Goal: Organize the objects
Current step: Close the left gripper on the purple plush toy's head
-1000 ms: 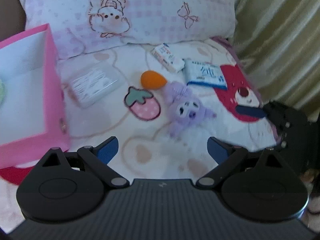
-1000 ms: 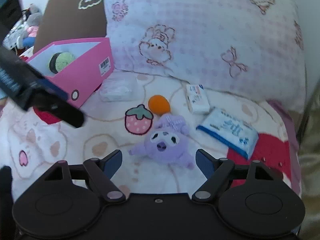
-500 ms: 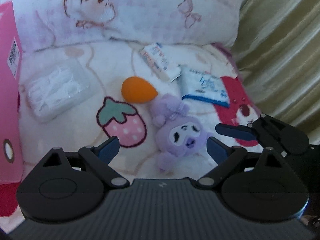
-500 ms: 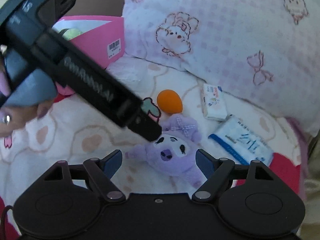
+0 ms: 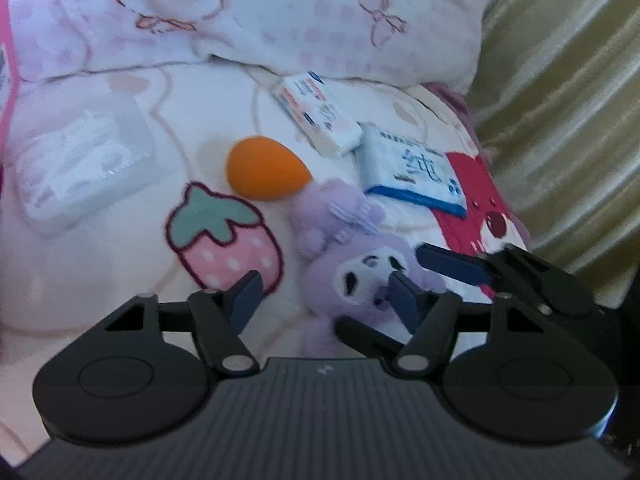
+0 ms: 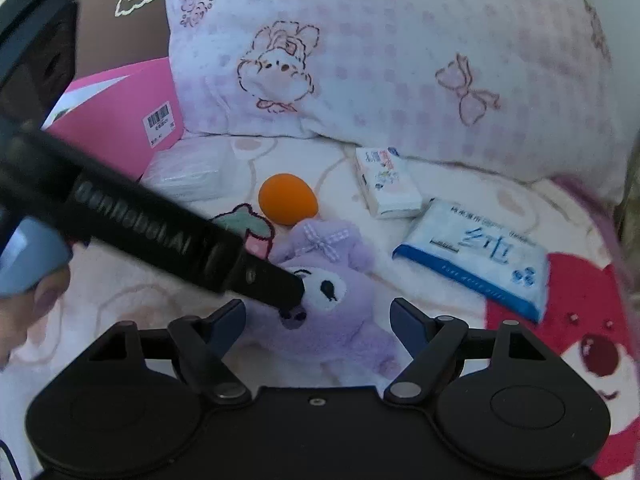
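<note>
The blue-and-white tissue pack [image 6: 472, 260], lying just right of the purple plush toy [image 6: 324, 300], carries one large blue Chinese character, 纯, with a row of smaller print above it too fine to read. The long black body of the left gripper [image 6: 160, 236], crossing to the toy's face from the left, bears pale lettering that is blurred and perhaps reads "GenRobot.AI". The pink box [image 6: 136, 120], up and to the left of the toy, has a white barcode sticker [image 6: 161, 125] whose digits cannot be made out.

On the bed, the plush toy [image 6: 324, 300] lies just before the sponge egg [image 6: 287, 199]; soap box [image 6: 386, 182] and tissue pack [image 6: 476, 256] lie right, below the pillow [image 6: 400, 60].
</note>
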Motion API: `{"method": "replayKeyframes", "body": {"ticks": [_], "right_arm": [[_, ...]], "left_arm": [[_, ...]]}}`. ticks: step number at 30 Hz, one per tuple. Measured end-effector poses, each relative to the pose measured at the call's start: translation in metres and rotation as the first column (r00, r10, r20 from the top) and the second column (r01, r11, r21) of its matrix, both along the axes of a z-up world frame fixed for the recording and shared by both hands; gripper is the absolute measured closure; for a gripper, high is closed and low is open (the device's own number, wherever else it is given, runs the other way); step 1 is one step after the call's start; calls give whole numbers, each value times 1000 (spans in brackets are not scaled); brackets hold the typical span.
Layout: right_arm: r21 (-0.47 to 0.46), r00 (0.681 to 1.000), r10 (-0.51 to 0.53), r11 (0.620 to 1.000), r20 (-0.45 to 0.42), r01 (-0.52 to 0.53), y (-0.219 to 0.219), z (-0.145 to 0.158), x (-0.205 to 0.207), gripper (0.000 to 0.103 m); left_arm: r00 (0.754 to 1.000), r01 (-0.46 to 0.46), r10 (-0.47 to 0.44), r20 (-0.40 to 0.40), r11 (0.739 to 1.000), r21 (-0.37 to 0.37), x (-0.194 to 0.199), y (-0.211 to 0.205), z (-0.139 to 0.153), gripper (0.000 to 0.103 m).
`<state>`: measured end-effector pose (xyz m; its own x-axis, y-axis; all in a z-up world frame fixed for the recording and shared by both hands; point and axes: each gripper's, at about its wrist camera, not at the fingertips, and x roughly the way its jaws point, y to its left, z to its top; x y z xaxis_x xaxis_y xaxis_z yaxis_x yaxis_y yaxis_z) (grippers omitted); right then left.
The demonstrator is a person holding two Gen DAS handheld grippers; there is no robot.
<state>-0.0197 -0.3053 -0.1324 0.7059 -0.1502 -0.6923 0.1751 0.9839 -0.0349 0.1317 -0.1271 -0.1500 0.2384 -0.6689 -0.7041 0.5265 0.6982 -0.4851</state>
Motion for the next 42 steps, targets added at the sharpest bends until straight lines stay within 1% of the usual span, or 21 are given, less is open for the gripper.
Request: {"method": "replayKeyframes", "body": {"ticks": [3,4,6,8,11,13,15,16,17,20,22,24,25,28,32,34,36,37,38,40,42], "right_arm": [[10,999,19,1000,-25,-19,2,-4,3,20],[11,999,31,999,-27,-31,4,-3,2,20],[10,999,41,999,-29,-41,7,-3,2,20],[8,999,34,999,-35,-34,6,-5,2,19],[1,999,20,1000,-50,-20,6,-6,2,19],[-48,997,-12,999,-81,8,11,-4,0,19],[-107,996,-15,994,-83,6,16,-4,-6,19],[-125,997,-7,992,-83,-4,17,-6,-7,19],[-132,996,-5,991,-91,-7,17,-8,-5,20],[-87,995,-19,996,-98,10,11,-14,2,24],[-56,995,-29,998,-94,23,6,-15,5,31],[-11,995,-35,999,-91,34,0,-13,4,35],[-6,995,-33,999,-90,32,2,-12,2,39],[4,995,-8,1000,-97,9,7,-7,-2,41],[66,992,55,997,-115,-47,14,1,-7,41],[129,983,103,988,-155,-84,18,1,-8,39],[191,975,121,978,-188,-85,18,0,-7,37],[216,973,123,973,-193,-80,17,-1,-6,35],[226,974,118,971,-194,-73,15,-2,-6,35],[235,976,102,970,-192,-56,11,-1,-5,31],[249,979,89,968,-181,-42,10,0,-6,28]], "left_arm": [[999,3,-5,-51,999,-38,0,5,-6,39],[998,3,-6,-58,999,-42,1,6,-8,43],[998,-3,1,-57,999,-48,3,6,-9,46],[997,-17,11,-82,997,-75,6,7,-12,52],[990,-51,37,-135,993,-105,10,6,-18,53],[985,-74,58,-161,992,-100,13,5,-22,50],[981,-95,73,-177,988,-119,13,6,-23,51],[981,-97,75,-177,988,-117,13,5,-23,52],[982,-93,72,-174,989,-118,13,4,-23,56],[983,-107,88,-160,988,-114,9,2,-20,59],[982,-128,110,-153,986,-109,5,1,-19,60],[980,-141,124,-154,985,-105,2,1,-18,62],[979,-144,126,-160,984,-106,2,2,-17,62],[979,-135,118,-168,987,-92,-1,6,-12,62],[975,-138,121,-187,987,-79,-8,22,-7,62],[970,-132,117,-212,989,-59,-12,30,-8,62],[963,-128,116,-243,991,-35,-17,36,-12,62],[960,-133,120,-254,991,-34,-19,38,-14,62],[957,-140,126,-261,990,-35,-21,40,-16,63],[958,-149,136,-252,988,-34,-23,42,-16,63],[975,-130,127,-183,992,-3,-28,40,-6,64]]}}
